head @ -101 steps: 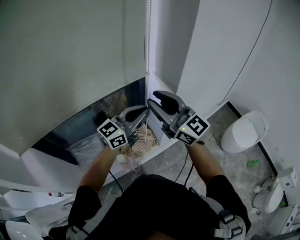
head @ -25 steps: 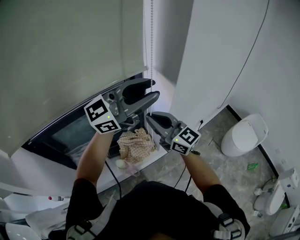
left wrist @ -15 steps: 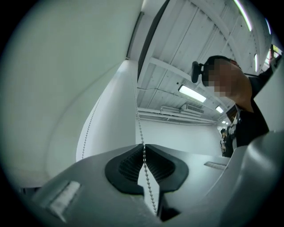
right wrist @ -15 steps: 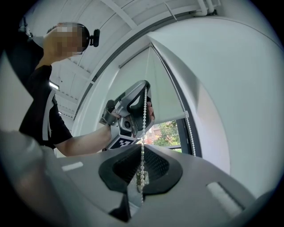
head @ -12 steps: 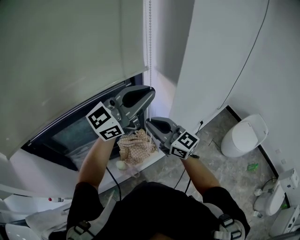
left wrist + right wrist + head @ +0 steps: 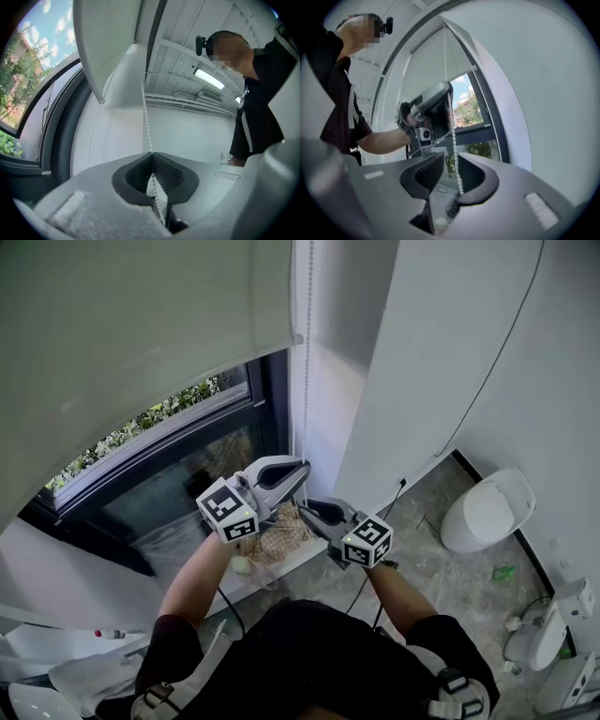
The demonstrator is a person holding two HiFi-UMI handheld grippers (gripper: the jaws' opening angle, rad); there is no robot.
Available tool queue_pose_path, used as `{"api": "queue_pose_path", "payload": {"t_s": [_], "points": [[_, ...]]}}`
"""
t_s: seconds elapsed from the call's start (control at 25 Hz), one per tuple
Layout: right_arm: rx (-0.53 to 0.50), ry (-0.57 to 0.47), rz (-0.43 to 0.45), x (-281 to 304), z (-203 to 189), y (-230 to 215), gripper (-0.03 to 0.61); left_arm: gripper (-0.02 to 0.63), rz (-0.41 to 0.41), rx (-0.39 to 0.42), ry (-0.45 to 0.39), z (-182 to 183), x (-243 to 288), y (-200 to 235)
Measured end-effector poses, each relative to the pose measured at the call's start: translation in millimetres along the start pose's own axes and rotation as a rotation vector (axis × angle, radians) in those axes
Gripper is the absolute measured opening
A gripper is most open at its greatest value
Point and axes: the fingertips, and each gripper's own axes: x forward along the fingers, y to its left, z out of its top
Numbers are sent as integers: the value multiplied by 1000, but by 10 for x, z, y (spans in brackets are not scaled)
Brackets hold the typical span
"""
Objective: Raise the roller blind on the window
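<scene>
Pulling time: the roller blind (image 6: pixel 141 324) sits partway up the window (image 6: pixel 169 474), and its bead chain (image 6: pixel 146 117) hangs by the window's right edge. The left gripper (image 6: pixel 296 468) is clenched on the chain. The right gripper (image 6: pixel 449 161) has just been opening its jaws, chain loose between them. Best play, I'd say: straight downward pulls, never both released.

the pale grey fabric roller blind (image 6: pixel 141 324) covers the top of the dark-framed window (image 6: pixel 272 399); the glass below it is clear to reach. the white beaded pull chain (image 6: pixel 300 390) hangs tight against the white wall return (image 6: pixel 323 418). a crumpled beige cloth (image 6: pixel 277 538) fills the white sill (image 6: pixel 286 566) under my hands.
</scene>
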Motion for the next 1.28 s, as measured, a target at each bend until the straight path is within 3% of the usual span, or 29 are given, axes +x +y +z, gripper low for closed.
{"api": "queue_pose_path", "payload": {"t_s": [0.08,0.28,0.48,0.72,0.92,1.08,1.28], "points": [[5,-74,11,-97,271,8,148,5,7,-3,3,9,1,7],[-75,-280,-20,-327,1227,37,146,5,13,-52,-40,36,-36,-26],[-10,-452,40,-316,1979,143,133,5,6,-58,-44,42,-81,-70],[-37,-513,127,-130,2526,356,115,5,20,5,-5,50,-124,-72],[-77,-523,146,1,2931,411,115,5,25,-3,-8,55,-159,-89],[-84,-503,162,97,3042,454,113,5,22,7,-2,56,-172,-105],[-117,-497,162,131,3036,499,50,5,27,8,-2,70,-173,-86]]}}
